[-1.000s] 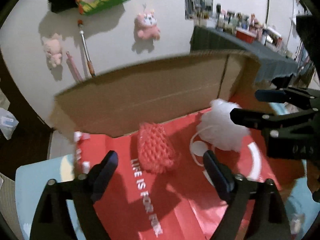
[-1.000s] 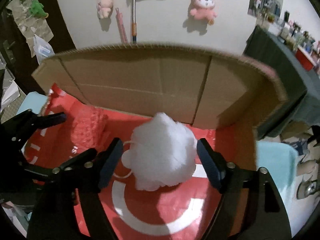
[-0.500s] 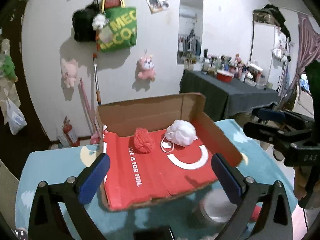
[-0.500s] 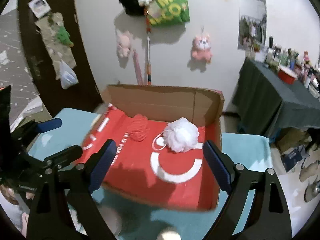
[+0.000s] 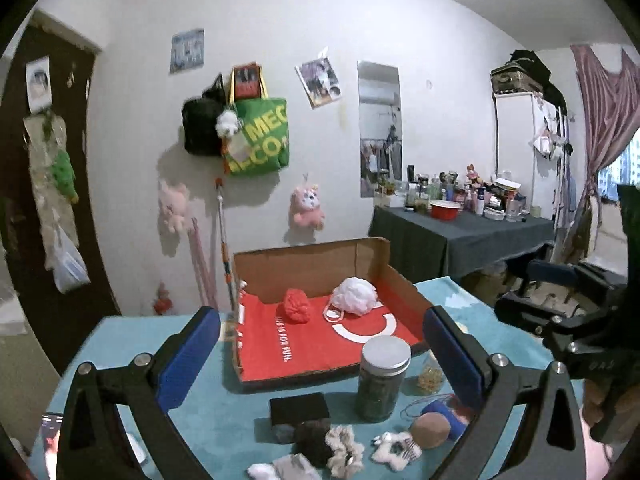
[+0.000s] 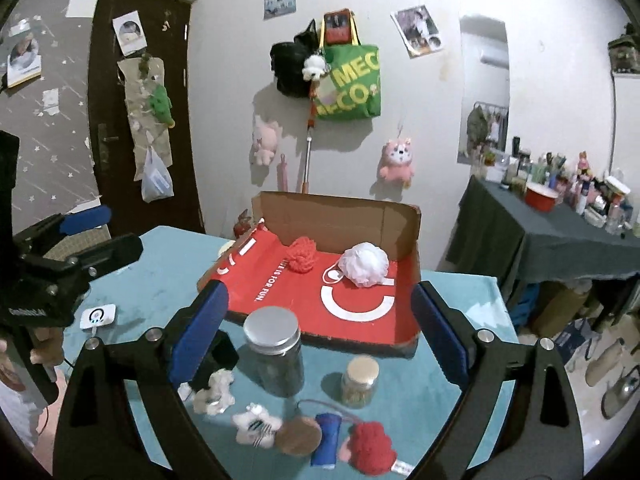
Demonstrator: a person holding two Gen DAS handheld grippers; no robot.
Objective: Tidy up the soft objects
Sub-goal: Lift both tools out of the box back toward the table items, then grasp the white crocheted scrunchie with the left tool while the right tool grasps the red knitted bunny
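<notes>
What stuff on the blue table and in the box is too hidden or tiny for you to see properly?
- Black block, left wrist view: a dark fuzzy ball covers its lower corner; in the right wrist view the right claw's finger hides most of it.
- Big jar, both views: contents too dark to tell.
- White soft things, left wrist view: cut off by the bottom edge.
- Box, right wrist view: the floor behind the white puff is hidden.
</notes>
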